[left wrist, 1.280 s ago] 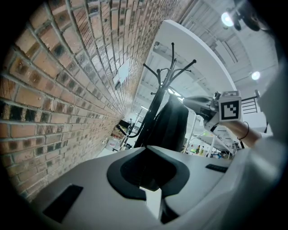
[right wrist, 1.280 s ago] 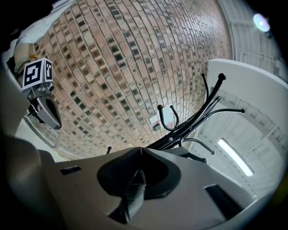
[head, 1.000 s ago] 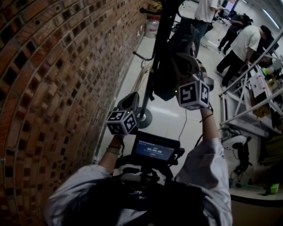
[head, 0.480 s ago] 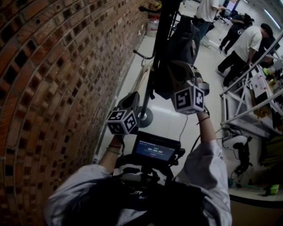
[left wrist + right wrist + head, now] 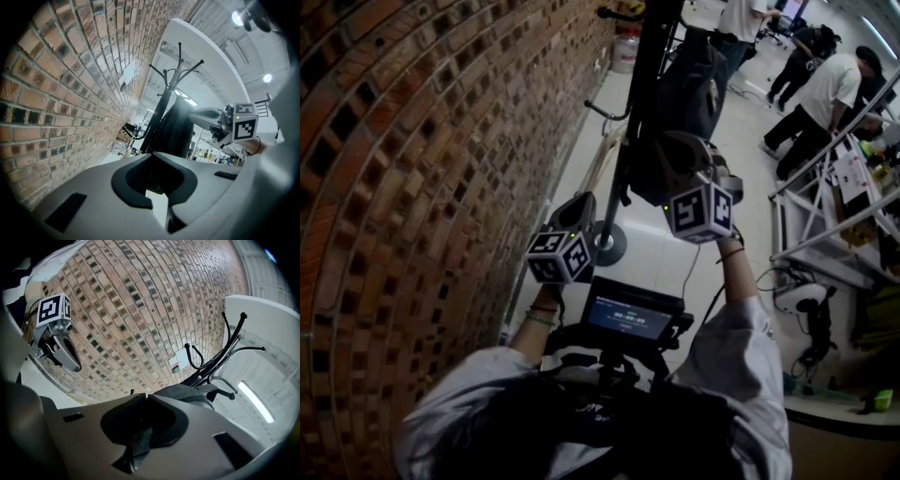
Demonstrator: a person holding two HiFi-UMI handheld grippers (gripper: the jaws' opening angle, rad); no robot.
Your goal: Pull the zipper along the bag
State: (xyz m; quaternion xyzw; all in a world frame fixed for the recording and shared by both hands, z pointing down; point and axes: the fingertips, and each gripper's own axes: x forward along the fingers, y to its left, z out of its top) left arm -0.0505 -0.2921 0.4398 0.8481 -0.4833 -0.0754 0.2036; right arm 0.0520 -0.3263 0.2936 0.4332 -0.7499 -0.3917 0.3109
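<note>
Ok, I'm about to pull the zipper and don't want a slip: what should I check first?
1. Grip: ok, the right claw is shut on a dark strip.
2. Strip is the zipper pull: cannot tell.
3. Bag steadied: not ok, the left claw is shut, empty and short of the bag.
4. Bag hangs on the coat rack: ok.

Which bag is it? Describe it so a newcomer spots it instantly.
Start at the brick wall; a black coat stand rises beside it. The bag is the dark backpack hanging from that stand, the only thing on its hooks.
</note>
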